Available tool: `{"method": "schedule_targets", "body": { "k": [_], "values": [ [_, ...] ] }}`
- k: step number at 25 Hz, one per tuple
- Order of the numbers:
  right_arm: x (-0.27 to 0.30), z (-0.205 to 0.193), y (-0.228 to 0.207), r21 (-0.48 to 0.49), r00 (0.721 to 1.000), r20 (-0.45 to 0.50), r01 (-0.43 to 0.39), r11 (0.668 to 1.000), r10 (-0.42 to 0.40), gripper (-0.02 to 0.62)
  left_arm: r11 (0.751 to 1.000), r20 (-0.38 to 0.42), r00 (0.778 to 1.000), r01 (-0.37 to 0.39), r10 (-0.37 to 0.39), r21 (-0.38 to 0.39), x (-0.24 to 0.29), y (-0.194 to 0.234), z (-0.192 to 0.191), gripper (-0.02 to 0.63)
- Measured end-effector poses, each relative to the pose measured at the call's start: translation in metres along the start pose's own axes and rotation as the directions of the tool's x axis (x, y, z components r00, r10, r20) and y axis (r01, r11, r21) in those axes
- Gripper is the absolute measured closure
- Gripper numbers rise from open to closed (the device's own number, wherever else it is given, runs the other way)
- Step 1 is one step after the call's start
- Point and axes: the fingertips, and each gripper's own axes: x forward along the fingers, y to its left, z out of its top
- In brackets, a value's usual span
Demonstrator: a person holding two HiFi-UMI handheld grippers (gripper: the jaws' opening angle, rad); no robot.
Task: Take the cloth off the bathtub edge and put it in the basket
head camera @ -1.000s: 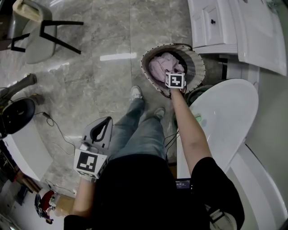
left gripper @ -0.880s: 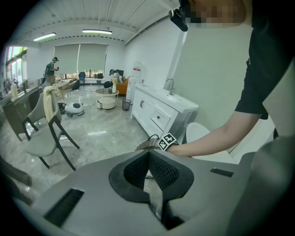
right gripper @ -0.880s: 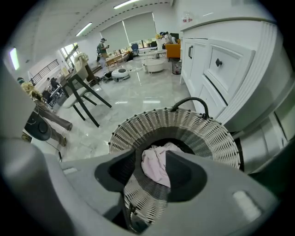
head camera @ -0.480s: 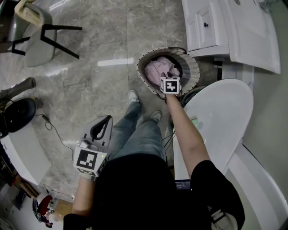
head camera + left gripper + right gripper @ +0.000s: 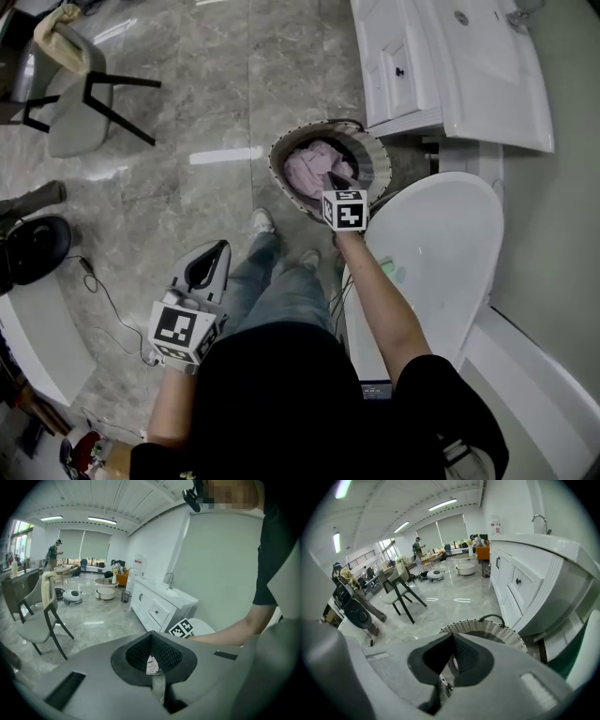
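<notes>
down in the basket the pink cloth sits bunched and looks soft and light; i'd grab a raised fold if needed. right gripper over it has just closed on nothing, left gripper is pressed together, empty too.

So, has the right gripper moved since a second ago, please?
Yes: right gripper drew back from over the cloth to the basket's near rim, jaws just closing, empty.

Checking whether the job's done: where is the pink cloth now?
In the head view, the pink cloth lies inside the wicker basket on the floor, between the white cabinet and the bathtub.
</notes>
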Motion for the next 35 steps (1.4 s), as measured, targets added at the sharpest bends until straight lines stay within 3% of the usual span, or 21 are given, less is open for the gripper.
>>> {"method": "schedule_targets", "body": {
  "k": [7,13,23,35],
  "values": [
    [-0.083,0.049,0.030,-0.044,0.990,0.120,-0.066,0.997,0.070,0.600,0.999,0.061,0.998,0.006,-0.008,0.036,-0.010,-0.010,0.027,0.600],
    [-0.171,0.093,0.057,-0.076,0.964,0.241,-0.096,0.993,0.111,0.600,0.999,0.126,0.992,0.014,-0.020,0.051,-0.026,-0.018,0.058,0.600],
    [-0.312,0.151,0.095,-0.167,0.889,0.420,-0.121,0.979,0.182,0.600,0.993,0.232,0.970,0.051,-0.075,0.106,-0.047,-0.044,0.110,0.600],
    [-0.440,0.179,0.089,-0.221,0.800,0.576,-0.049,0.974,0.171,0.600,0.971,0.308,0.936,0.107,-0.170,0.212,-0.064,-0.097,0.172,0.600]
  ]
}}
